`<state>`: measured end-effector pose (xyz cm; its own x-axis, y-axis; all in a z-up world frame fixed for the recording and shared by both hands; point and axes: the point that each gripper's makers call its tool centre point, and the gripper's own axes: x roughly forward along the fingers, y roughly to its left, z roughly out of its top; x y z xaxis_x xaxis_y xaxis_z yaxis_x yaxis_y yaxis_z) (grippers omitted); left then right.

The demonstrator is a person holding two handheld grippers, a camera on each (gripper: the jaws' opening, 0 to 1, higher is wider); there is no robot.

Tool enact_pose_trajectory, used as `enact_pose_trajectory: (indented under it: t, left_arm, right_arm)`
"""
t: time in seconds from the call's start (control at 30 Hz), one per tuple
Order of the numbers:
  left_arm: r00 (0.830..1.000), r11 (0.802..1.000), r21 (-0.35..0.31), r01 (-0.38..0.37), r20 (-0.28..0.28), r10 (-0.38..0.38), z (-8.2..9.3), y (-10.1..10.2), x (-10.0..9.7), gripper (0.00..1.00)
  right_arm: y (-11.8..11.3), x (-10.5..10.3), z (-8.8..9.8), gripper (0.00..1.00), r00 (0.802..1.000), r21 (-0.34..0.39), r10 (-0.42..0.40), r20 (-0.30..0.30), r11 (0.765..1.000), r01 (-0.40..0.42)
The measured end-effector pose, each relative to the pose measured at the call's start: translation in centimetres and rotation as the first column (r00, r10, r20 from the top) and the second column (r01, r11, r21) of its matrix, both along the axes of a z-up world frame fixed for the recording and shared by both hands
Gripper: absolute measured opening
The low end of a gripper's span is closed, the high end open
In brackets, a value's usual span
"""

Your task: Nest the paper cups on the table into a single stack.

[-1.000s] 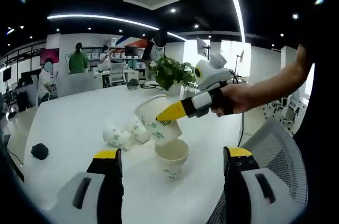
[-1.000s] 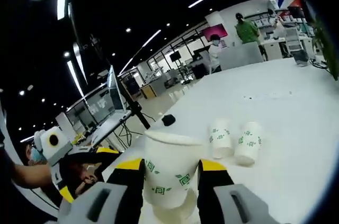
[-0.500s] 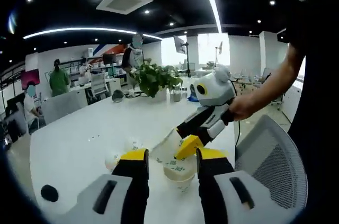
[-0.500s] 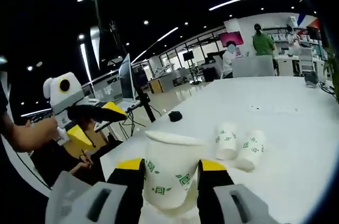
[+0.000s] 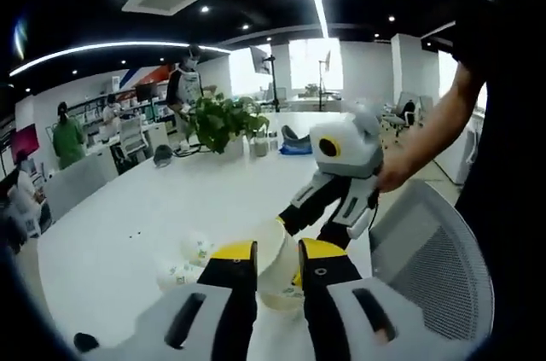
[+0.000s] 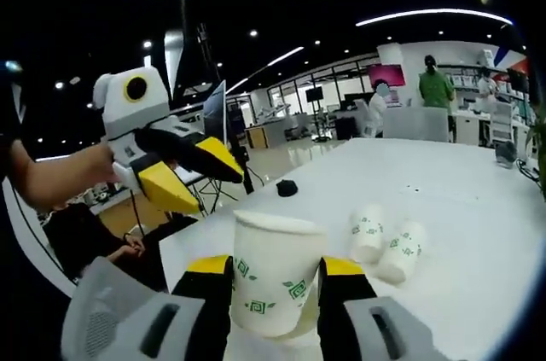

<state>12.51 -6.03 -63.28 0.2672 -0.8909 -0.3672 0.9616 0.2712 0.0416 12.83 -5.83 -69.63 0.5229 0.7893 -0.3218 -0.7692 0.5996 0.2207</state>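
Holding a paper cup (image 6: 275, 271) upright between its yellow-tipped jaws, the right gripper (image 6: 276, 280) is clamped on the cup's sides; the cup's base sits in or right over a second cup (image 5: 275, 271) standing on the white bench (image 6: 461, 207), can't tell which from the right gripper view. Left gripper view shows that lower cup partly hidden behind the left gripper (image 5: 277, 260), whose jaws stand nearly together with only a thin gap; can't tell if they pinch the cup rim or just sit in front of it. Right gripper also shows in the left gripper view, coming in from the right, held by a hand (image 5: 394, 175). Left gripper shows in the right gripper view at upper left, jaws slightly parted, above and left of the held cup. Two more cups (image 6: 386, 241) lie on their sides side by side on the bench, apart from the stack. Small black object (image 6: 287, 188) sits farther back. Potted plant (image 5: 220, 122) at the bench's far end. Grey mesh chair (image 5: 431, 254) beside the bench.
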Motion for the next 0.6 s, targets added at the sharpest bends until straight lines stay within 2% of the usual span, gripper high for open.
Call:
enact_pose_trajectory:
  t: [0.43,0.5,0.6]
  left_arm:
    - [0.996,0.999,0.034,0.035,-0.084,-0.032,-1.2,-1.5,0.0,0.13]
    - [0.995,0.999,0.042,0.035,-0.099,-0.031,-1.4,-1.7,-0.1,0.13]
    - [0.991,0.998,0.055,0.039,-0.131,-0.032,-1.9,-2.0,-0.2,0.13]
  right_arm:
    - [0.2,-0.3,0.1,0.38,0.996,-0.059,0.026,0.084,0.998,-0.021]
    - [0.1,-0.2,0.2,0.38,0.994,-0.074,0.03,0.107,0.997,-0.023]
    - [-0.1,0.1,0.4,0.38,0.984,-0.127,0.031,0.174,0.992,-0.009]
